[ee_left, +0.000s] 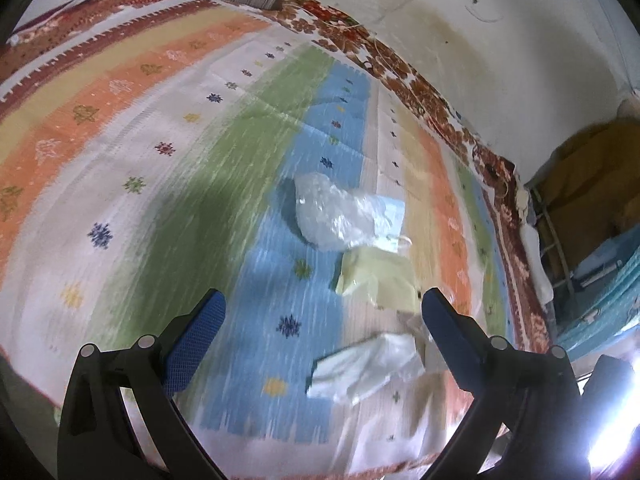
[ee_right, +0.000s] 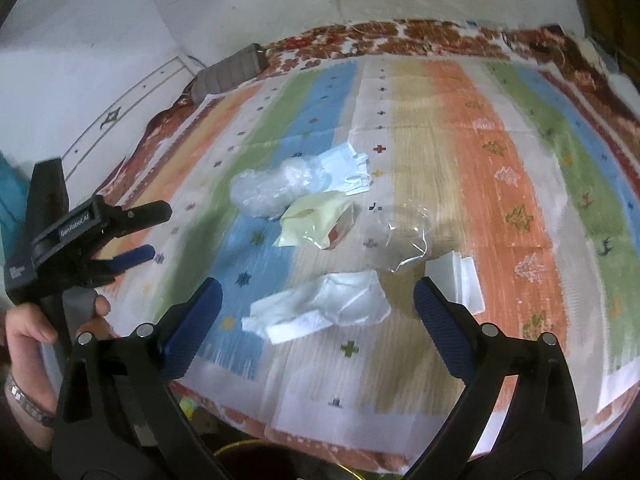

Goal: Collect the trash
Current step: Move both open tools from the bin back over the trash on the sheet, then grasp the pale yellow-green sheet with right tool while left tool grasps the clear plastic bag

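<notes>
Both your tongs, left and right, gape empty over six trash bits mid-bed.

The only legible text is the white marking "GenRobot.AI", printed on the black body of the left claw as seen in the right wrist view. A small white label lower on the same body is too blurred to read.
</notes>
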### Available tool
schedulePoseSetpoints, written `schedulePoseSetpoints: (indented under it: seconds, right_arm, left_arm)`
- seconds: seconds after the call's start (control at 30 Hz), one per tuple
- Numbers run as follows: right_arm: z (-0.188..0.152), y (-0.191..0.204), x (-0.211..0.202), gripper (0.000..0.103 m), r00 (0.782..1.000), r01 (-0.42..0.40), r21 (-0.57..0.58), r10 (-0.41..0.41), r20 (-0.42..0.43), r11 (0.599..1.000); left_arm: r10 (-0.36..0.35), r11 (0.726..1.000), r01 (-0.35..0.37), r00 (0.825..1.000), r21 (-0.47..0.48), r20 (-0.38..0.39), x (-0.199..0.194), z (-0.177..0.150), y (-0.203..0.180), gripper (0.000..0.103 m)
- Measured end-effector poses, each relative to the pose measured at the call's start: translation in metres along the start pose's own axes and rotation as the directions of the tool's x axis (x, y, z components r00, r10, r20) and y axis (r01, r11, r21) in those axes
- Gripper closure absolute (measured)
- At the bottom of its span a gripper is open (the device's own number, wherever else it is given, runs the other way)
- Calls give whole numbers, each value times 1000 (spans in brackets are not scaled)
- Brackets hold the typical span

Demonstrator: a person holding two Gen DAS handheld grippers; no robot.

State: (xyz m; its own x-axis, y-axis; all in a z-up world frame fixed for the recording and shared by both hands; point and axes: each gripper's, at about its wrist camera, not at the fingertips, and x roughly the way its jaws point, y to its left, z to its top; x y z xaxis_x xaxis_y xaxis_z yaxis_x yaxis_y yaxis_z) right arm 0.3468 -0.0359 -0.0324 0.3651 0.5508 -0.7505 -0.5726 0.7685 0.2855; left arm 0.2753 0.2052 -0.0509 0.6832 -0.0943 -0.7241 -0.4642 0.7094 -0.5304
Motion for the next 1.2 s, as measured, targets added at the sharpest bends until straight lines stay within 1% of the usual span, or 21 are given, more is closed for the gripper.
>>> schedulePoseSetpoints:
  seconds: [0.07,0.2,0.27,0.4,0.47,0.53,0.57,0.63,0.73,0.87,0.93,1.03,1.07,1.1,1.13,1.17,1.2]
  right_arm:
    - [6,-6,10,15,1000,-12,25,12,-9,1000]
    - [15,-6,29,19,1000,-5,5,5,-24,1000]
    - [20,-8,39,24,999,-3,9,3,-32,1000]
    - [30,-12,55,26,999,-15,29,16,-44,999]
    - [35,-12,62,32,999,-20,30,22,-50,999]
    - [39,-11,70,32,998,-19,24,21,-57,1000]
    - [40,-10,73,33,998,-16,23,18,-62,1000]
    - [42,-11,82,39,997,-22,27,24,-79,999]
    - [42,-10,94,43,994,-12,25,15,-108,1000]
    - [44,-9,102,46,994,11,10,-10,-106,1000]
    - [45,-10,108,49,993,1,13,0,-122,1000]
    - [43,-12,116,54,990,9,17,-7,-142,1000]
    - [43,-13,118,55,990,8,19,-5,-143,1000]
    - [43,-13,120,58,990,6,12,-4,-141,1000]
    - [43,-12,121,59,990,5,5,-4,-140,1000]
    - [42,-11,124,63,990,3,-8,-4,-143,1000]
    - [42,-10,126,66,989,0,-17,-3,-148,1000]
  left_arm:
    - [-13,1000,13,1000,-5,-1,9,4,2,7]
    - [-17,1000,17,1000,12,-10,26,13,2,10]
    - [-20,1000,21,1000,13,-16,33,17,2,12]
    - [-31,999,31,999,9,-18,42,22,2,14]
    - [-37,999,38,999,9,-20,46,25,1,15]
    - [-33,999,33,999,18,-18,51,27,-3,15]
    - [-33,999,34,999,20,-16,52,28,-3,15]
    - [-35,999,35,999,19,-16,56,30,-5,15]
    - [-32,999,33,999,24,-17,60,33,-6,15]
    - [-26,1000,27,999,14,-23,67,37,-2,16]
    - [-24,1000,24,999,5,-28,71,38,0,17]
    - [-6,1000,6,999,6,-39,80,40,2,22]
    - [3,1000,-2,999,12,-38,81,40,2,26]
    - [25,1000,-25,999,19,-41,84,41,1,29]
    - [33,999,-32,999,18,-43,86,41,1,29]
    - [26,1000,-25,999,15,-47,89,41,1,30]
    - [17,1000,-17,999,17,-50,90,41,0,35]
